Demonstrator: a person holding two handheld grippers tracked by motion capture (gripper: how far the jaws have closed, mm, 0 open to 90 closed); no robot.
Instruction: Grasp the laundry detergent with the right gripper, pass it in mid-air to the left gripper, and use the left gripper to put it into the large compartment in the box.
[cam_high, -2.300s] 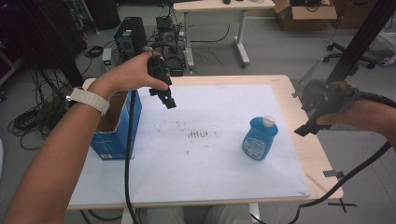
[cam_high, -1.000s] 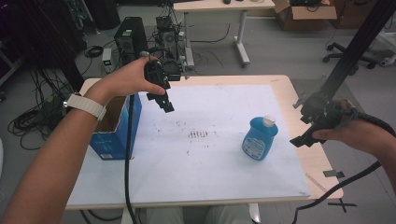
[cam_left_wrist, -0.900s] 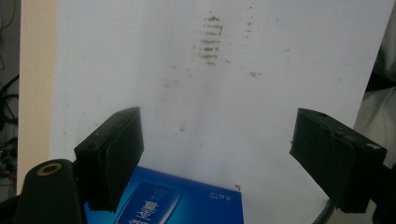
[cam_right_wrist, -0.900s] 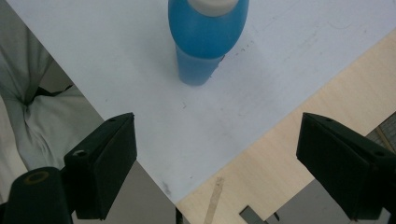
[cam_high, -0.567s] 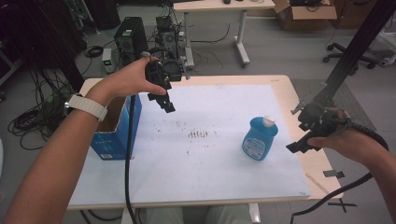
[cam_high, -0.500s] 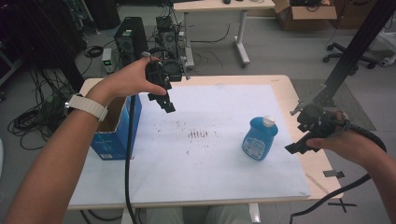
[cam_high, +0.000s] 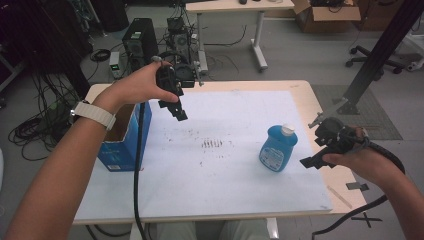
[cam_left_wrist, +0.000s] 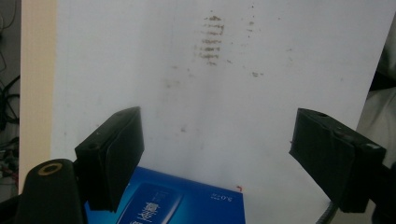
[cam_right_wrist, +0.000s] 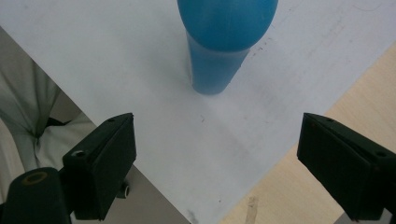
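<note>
The right claw hangs wide and empty just beside the blue bottle, which stands upright near the counter's right edge. The left claw, also wide and empty, hovers by the blue box at the left edge. Nothing is gripped yet; grasping the bottle remains.

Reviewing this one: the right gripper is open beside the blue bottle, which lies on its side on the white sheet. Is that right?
Not quite. The blue bottle stands upright on the white sheet, white cap at the top, as the high view shows. The rest holds: the right gripper is open beside it, its jaws spread with nothing between them in the right gripper view.
</note>
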